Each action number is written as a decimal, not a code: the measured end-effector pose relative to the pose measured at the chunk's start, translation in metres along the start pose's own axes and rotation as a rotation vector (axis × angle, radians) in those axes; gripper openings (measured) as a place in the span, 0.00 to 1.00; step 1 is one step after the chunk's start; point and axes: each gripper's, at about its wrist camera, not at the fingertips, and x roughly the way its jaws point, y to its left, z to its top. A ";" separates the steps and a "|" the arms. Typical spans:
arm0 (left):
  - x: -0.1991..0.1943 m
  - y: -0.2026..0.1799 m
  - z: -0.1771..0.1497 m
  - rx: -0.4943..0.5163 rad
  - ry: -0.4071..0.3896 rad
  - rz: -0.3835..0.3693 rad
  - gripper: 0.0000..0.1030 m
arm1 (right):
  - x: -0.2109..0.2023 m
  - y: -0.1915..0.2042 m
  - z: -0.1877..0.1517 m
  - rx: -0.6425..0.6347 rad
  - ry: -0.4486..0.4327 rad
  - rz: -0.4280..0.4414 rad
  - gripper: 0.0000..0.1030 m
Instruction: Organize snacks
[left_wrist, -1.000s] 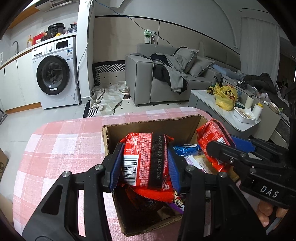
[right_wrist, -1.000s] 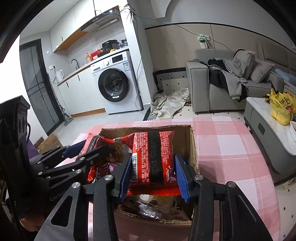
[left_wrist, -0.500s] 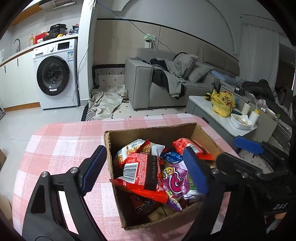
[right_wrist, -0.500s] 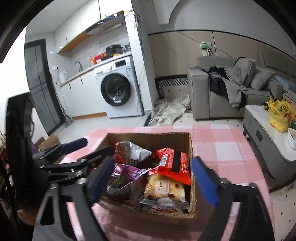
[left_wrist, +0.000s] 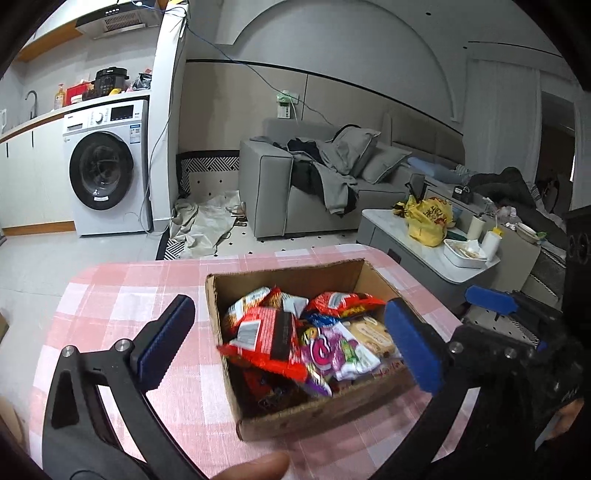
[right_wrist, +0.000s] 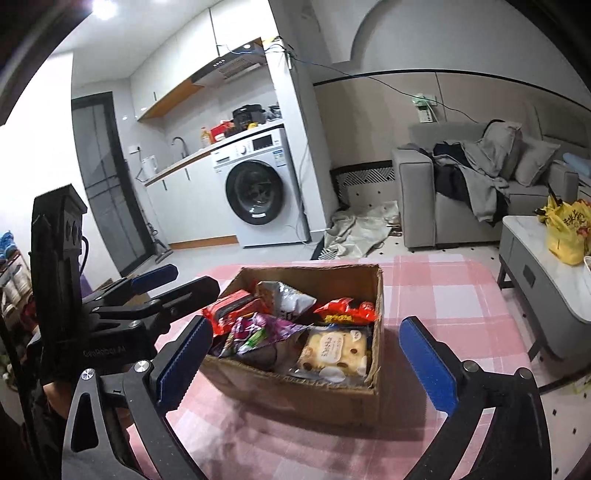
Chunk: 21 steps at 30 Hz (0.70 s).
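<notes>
Left wrist: left gripper (left_wrist: 288, 343) jaws opening wide, nothing between pads; one cardboard box (left_wrist: 295, 413) of snack packets (left_wrist: 269, 336) lies ahead and below, roughly six visible. Right wrist: right gripper (right_wrist: 306, 358) also opening, empty; same box dead ahead, long axis running away, both grippers about equally near.

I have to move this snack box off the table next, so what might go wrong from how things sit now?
The red packet lies on top of the heap, tilted over the cardboard box's left wall; a jolt may tip it out. The box is heaped with loose packets, so lifting it unevenly may spill some. Both the left gripper and right gripper, jaws opening and empty, flank the box closely; a careless swing may knock it.
</notes>
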 end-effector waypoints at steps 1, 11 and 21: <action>-0.005 0.000 -0.001 -0.002 0.000 0.001 0.99 | -0.004 0.001 -0.002 0.001 -0.006 0.008 1.00; -0.070 0.006 -0.047 0.011 -0.003 0.071 0.99 | -0.029 0.009 -0.033 -0.002 -0.031 0.050 1.00; -0.112 0.016 -0.098 0.007 -0.040 0.088 0.99 | -0.043 0.016 -0.067 -0.012 -0.074 0.026 1.00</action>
